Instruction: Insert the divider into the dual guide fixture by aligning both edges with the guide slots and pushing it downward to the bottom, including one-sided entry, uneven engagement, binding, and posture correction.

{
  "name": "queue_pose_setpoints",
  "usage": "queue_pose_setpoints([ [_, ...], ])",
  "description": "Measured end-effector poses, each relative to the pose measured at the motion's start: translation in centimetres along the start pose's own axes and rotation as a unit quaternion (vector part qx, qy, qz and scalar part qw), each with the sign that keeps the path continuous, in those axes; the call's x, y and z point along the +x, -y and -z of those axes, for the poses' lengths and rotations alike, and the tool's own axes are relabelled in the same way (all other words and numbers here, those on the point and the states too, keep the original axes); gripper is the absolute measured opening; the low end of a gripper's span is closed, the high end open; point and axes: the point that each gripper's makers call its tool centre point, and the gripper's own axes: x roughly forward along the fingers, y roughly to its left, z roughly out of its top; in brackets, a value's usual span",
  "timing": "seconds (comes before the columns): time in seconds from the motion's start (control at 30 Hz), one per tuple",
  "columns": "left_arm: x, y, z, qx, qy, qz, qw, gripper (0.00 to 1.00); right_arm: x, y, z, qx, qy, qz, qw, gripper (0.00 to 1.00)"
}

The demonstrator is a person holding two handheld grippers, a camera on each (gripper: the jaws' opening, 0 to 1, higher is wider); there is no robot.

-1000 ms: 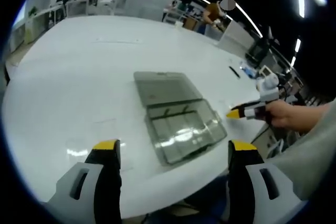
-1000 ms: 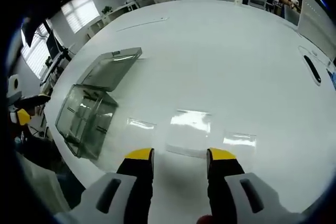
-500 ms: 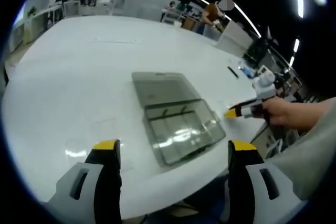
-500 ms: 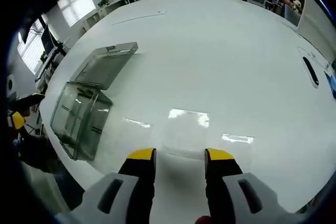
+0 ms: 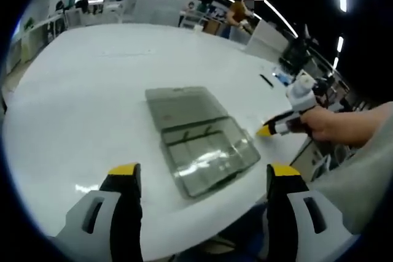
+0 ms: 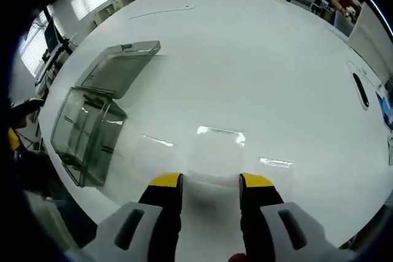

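White table: clear box w/ open lid, flat clear sheet, prob. divider.

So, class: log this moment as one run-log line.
left gripper: open, empty | right gripper: open over clear divider on table | box: lid open

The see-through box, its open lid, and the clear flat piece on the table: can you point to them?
box [image 5: 209, 157], left gripper view, on its clear floor.
lid [image 6: 120, 65], right gripper view, middle of the flat panel.
clear sheet [image 6: 218, 151], right gripper view, its middle, just ahead of the jaws.
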Motion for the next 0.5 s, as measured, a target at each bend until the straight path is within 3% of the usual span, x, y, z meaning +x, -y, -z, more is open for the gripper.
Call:
queue_pose_setpoints([
  [0.5,1.1,2.2,-0.7,0.059,-0.014,0.029,0.9977,0.77,0.0,0.1,0.0,-0.008,-0.021,0.008,0.9997,0.33],
])
